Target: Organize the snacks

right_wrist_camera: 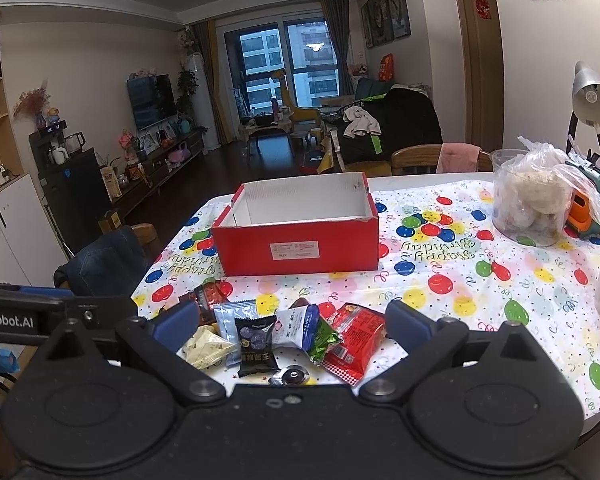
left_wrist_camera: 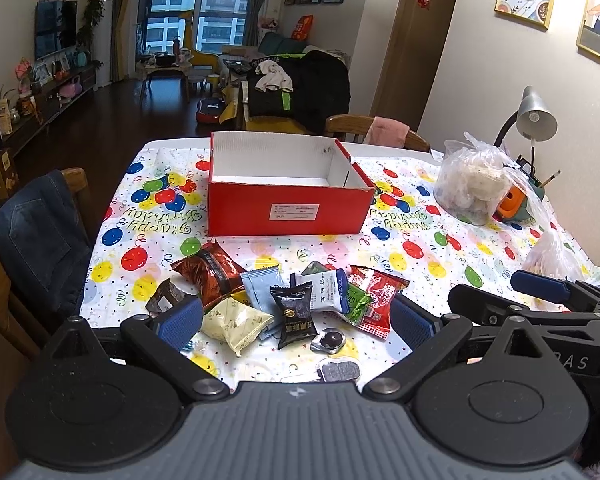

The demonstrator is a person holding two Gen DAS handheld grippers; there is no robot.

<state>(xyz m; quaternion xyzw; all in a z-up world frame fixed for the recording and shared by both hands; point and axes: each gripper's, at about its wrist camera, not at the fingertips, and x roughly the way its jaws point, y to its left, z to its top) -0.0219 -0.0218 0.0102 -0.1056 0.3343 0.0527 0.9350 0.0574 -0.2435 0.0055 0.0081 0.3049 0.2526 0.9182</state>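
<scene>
Nearest the cameras, both sets of tongs are spread wide and pinch nothing. The left tongs point(left_wrist_camera: 296, 320) hover low over a small heap of snack packets at the near edge of the worktop point(left_wrist_camera: 440, 236); the right tongs point(right_wrist_camera: 292, 326) hover over the same heap from slightly to the right.

The heap lies on a white birthday tablecloth point(right_wrist_camera: 500, 296) printed with coloured balloons. Left to right in the left wrist view: a brown packet point(left_wrist_camera: 212, 272), a pale yellow packet point(left_wrist_camera: 236, 322), a light blue packet point(left_wrist_camera: 262, 286), a black packet point(left_wrist_camera: 296, 316) with gold lettering, a white and blue packet point(left_wrist_camera: 328, 290), a green packet point(left_wrist_camera: 358, 302) and a red packet point(left_wrist_camera: 378, 300). The packets overlap and touch one another (several lie partly under their neighbours). A small round foil-wrapped sweet point(left_wrist_camera: 330, 340) sits just in front of the black packet.

Beyond the heap, a little apart from it, stands an open red cardboard box point(left_wrist_camera: 288, 208) with a white interior and a white label on its near wall. No snacks can be seen inside it.

Farther right, a clear plastic bag point(left_wrist_camera: 472, 184) holds pale rounded items, with a grey desk lamp point(left_wrist_camera: 536, 116) behind it.
</scene>
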